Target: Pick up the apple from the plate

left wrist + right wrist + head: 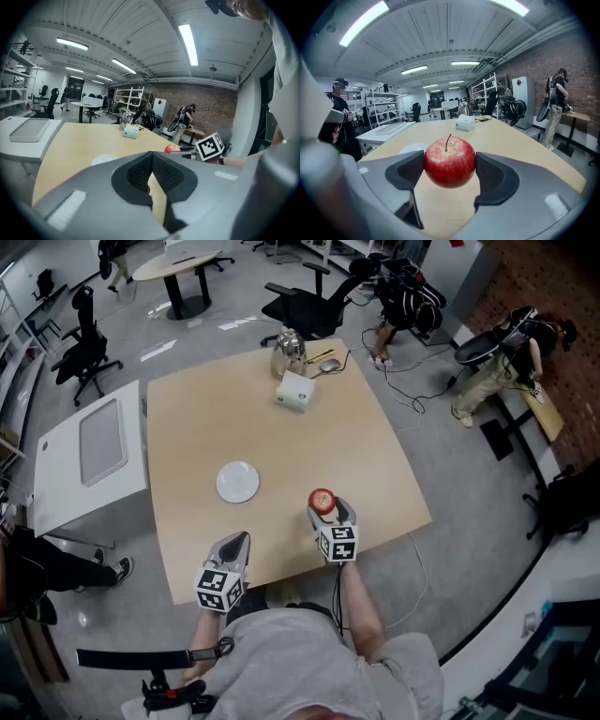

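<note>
Through the left gripper view the plate is mostly hidden behind the jaw bodies, with only a pale sliver of rim showing, and the apple peeps over them as a small red cap. In the right gripper view the apple's flanks are covered by the pads, and it blocks part of the plate. From above, the small dark things beside the jug are too small to tell, and a bystander is cut off by the left edge.
</note>
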{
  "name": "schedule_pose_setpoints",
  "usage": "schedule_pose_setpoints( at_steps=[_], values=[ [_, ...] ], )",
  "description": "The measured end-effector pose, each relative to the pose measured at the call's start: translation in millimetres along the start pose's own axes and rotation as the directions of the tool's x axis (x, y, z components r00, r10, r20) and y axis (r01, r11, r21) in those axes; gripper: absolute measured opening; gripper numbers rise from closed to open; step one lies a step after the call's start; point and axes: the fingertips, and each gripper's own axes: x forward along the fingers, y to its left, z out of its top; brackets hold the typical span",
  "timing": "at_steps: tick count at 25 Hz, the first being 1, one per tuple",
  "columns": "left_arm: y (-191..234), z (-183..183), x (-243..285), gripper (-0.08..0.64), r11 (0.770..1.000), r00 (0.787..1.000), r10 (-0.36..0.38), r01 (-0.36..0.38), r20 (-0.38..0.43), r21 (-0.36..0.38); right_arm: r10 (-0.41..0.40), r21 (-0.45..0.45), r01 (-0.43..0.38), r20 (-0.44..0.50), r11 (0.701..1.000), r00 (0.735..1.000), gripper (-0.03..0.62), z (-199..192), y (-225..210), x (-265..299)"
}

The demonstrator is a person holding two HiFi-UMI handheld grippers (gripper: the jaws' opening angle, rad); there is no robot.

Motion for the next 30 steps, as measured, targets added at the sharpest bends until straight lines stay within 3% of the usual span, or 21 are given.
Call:
schedule_pose_setpoints(
  at_steps=[14, 30],
  values=[
    [-36, -5, 30, 0.018, 0.995, 0.996, -0.082, 0.084, -0.046, 0.051, -0.119, 0.058, 0.12, -0.021, 0.991, 0.993, 0.351, -36, -60, -25],
    [-65, -19, 50, 0.018, 0.987, 0.985, -0.135, 0.143, -0.106, 0.076, -0.201, 0.096, 0.208, -0.073, 0.973, 0.977, 0.351, -85, -106, -41]
  ],
)
